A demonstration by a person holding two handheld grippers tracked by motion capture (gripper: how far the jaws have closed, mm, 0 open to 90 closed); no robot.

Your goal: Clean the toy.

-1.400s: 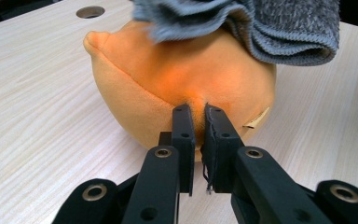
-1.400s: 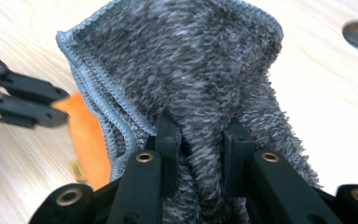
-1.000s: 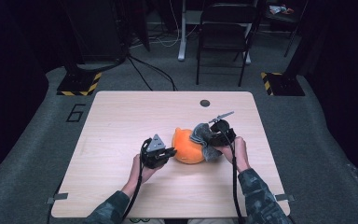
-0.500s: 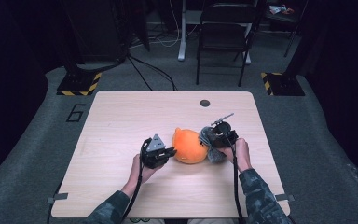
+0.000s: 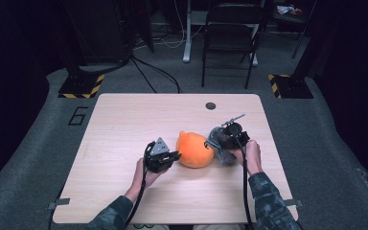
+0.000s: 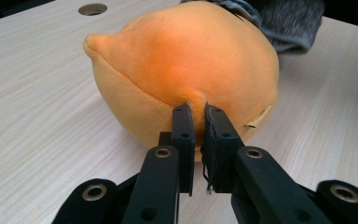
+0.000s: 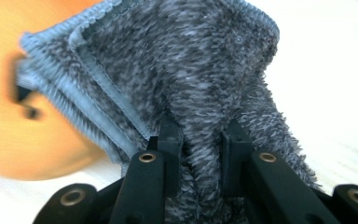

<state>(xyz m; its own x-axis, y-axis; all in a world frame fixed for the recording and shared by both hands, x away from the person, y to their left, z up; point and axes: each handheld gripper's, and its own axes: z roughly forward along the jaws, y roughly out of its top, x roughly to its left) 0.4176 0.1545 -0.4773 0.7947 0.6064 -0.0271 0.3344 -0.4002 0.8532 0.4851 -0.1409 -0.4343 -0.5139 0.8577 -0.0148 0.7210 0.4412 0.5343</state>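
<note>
— While pinched at its near-left flank by the left gripper (image 6: 197,122), jaws pressed together on a fold of orange fabric, sits mid-table: the plush (image 5: 194,149), steady.

— And on the right?

— Clamped in the right gripper (image 7: 199,135): the grey cloth (image 7: 200,70), jaws squeezed on a thick fold. Now drawn off the plush top, down against its right side by the table (image 5: 124,120).

— Meaning?

— Probably wiping, one pass done. Likely calls for another stroke, with the left grip kept firm.
</note>
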